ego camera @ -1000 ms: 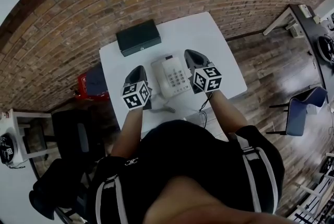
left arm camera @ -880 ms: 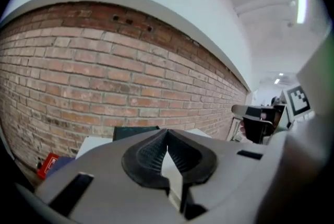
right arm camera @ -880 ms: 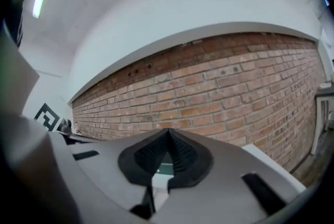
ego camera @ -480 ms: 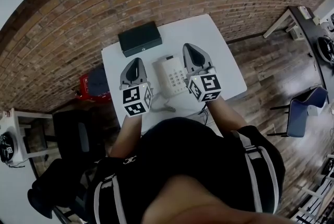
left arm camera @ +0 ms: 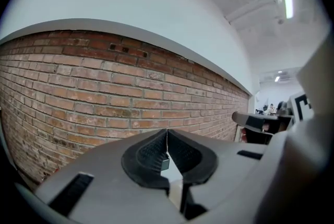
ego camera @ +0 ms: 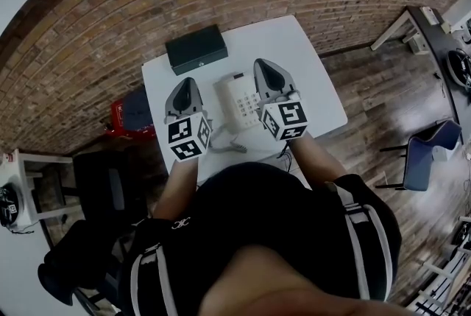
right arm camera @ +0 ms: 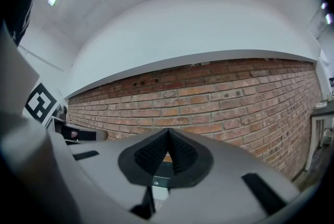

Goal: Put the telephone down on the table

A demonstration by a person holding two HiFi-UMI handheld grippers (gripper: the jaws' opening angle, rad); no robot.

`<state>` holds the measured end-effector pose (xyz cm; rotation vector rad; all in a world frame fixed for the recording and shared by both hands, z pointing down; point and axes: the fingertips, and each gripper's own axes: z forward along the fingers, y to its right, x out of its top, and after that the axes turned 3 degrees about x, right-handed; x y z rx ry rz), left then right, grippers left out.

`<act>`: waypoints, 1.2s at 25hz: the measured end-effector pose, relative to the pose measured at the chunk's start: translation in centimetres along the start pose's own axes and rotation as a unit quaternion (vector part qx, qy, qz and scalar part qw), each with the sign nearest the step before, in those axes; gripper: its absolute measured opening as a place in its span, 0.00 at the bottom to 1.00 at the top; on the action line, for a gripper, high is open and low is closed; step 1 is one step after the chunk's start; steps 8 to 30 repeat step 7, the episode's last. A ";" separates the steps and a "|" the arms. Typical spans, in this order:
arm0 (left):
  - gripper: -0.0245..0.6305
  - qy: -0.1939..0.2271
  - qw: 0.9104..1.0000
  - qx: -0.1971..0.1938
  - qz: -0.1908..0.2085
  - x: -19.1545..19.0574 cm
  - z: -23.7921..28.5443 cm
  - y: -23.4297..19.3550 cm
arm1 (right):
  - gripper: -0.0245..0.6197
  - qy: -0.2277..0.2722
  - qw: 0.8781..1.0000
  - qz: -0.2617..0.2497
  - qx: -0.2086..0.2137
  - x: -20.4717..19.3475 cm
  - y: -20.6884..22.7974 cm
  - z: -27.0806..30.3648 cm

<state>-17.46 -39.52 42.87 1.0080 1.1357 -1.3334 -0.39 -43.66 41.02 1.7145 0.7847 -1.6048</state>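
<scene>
The white telephone [ego camera: 239, 104] with its keypad lies flat on the white table [ego camera: 298, 49], its cord [ego camera: 229, 149] trailing toward the front edge. My left gripper [ego camera: 185, 81] hangs in the air left of the phone, jaws pressed together with nothing between them. My right gripper [ego camera: 263, 64] hovers to the phone's right, also shut and empty. Neither touches the phone. In the left gripper view the shut jaws [left arm camera: 167, 137] point at the brick wall [left arm camera: 78, 92]. The right gripper view shows shut jaws [right arm camera: 168, 137] before the same wall [right arm camera: 235, 97].
A black box [ego camera: 195, 49] sits at the table's back left corner. A red item [ego camera: 121, 119] stands on the floor left of the table, beside a black chair [ego camera: 99, 189]. A blue chair [ego camera: 430, 152] stands far right on the wooden floor.
Both grippers have lifted from beside the telephone and tipped up toward level, so they look larger in the head view. The telephone has stayed in place on the table.
</scene>
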 end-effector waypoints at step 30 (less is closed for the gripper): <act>0.04 -0.013 0.999 -0.025 0.016 -0.4 0.0 0.9 | 0.04 -0.007 1.000 0.028 0.005 -0.5 0.0 0.3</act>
